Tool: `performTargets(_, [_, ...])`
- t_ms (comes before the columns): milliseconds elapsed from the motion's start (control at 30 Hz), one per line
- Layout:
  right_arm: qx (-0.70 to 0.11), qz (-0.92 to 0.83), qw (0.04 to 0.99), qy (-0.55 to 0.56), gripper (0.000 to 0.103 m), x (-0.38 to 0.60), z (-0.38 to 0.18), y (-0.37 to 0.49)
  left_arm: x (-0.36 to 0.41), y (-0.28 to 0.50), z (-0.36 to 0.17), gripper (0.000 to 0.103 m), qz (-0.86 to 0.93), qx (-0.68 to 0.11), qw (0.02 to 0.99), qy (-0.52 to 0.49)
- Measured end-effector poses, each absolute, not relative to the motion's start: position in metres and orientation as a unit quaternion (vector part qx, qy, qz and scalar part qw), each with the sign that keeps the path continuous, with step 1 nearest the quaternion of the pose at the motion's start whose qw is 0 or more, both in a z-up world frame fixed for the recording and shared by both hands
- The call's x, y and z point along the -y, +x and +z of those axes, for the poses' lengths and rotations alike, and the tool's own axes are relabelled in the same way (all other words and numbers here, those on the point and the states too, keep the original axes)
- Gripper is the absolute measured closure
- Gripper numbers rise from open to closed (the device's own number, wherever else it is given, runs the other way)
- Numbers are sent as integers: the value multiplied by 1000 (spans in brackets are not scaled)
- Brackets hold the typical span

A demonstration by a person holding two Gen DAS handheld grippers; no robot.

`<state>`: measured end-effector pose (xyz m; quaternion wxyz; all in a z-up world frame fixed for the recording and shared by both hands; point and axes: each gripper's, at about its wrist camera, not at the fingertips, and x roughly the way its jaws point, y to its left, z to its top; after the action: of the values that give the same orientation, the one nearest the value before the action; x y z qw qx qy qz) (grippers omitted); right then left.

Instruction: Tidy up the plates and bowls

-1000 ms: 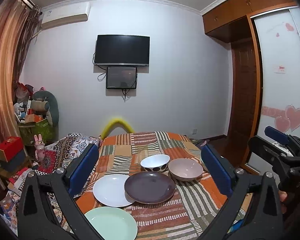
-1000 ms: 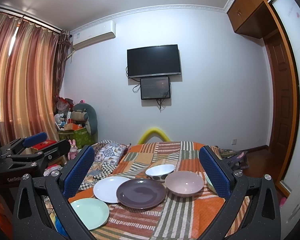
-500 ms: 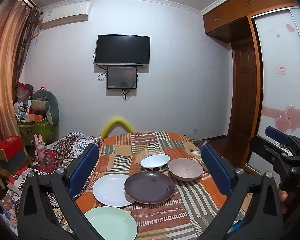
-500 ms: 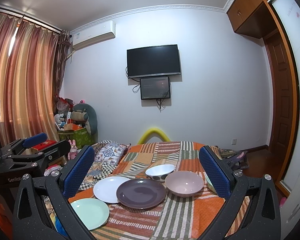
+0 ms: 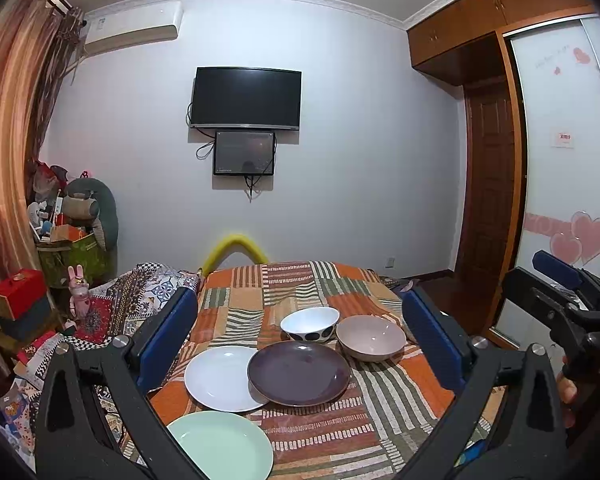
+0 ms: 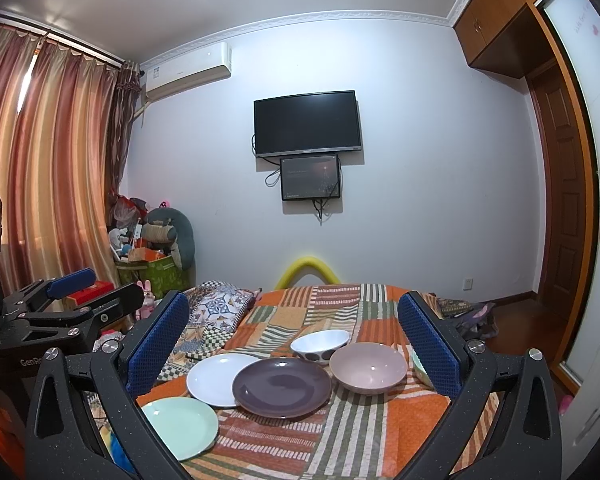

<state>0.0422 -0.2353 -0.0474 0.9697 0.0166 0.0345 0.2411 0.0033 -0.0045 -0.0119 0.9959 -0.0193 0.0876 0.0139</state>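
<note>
On the patchwork cloth of the table [image 5: 380,420] lie a mint green plate [image 5: 224,444], a white plate [image 5: 216,378] and a dark purple plate [image 5: 298,372] that overlaps the white one. Behind them stand a white bowl with dark spots [image 5: 310,323] and a pink bowl [image 5: 370,337]. My left gripper [image 5: 300,340] is open and empty, held back from the dishes. My right gripper [image 6: 292,340] is open and empty too. The same dishes show in the right wrist view: mint plate [image 6: 182,426], white plate [image 6: 216,378], purple plate [image 6: 282,386], spotted bowl [image 6: 320,342], pink bowl [image 6: 368,366].
A greenish dish edge [image 6: 420,366] peeks out behind my right finger. A patterned blanket [image 5: 140,292] lies left of the table. A yellow curved tube [image 5: 236,246] rises behind the table. Boxes and toys [image 5: 72,232] crowd the left corner. A wardrobe [image 5: 560,180] stands at right.
</note>
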Motion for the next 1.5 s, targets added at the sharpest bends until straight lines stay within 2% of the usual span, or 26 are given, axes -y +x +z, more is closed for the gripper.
performTargets(900, [-51,248,967,12,0,230,-54,53,-3,14,-21,0,7,-102,994,-34])
performTargets(1233, [-120,253,960,20,0,223,-87,98,-28,67,-53,0,-14,-176,983,-55])
performTargets(1333, [-150,247,957,29,5,223,-100,116,-39,88,-73,12,-8,-208,976,-64])
performTargets(1367, [-162,245,956,29,9,223,-104,122,-42,96,-79,19,-7,-220,973,-63])
performTargets(1433, [-191,240,951,32,15,222,-115,138,-48,114,-93,22,-2,-247,967,-61])
performTargets(1500, [-218,239,946,36,16,220,-124,152,-56,130,-107,28,2,-268,961,-62])
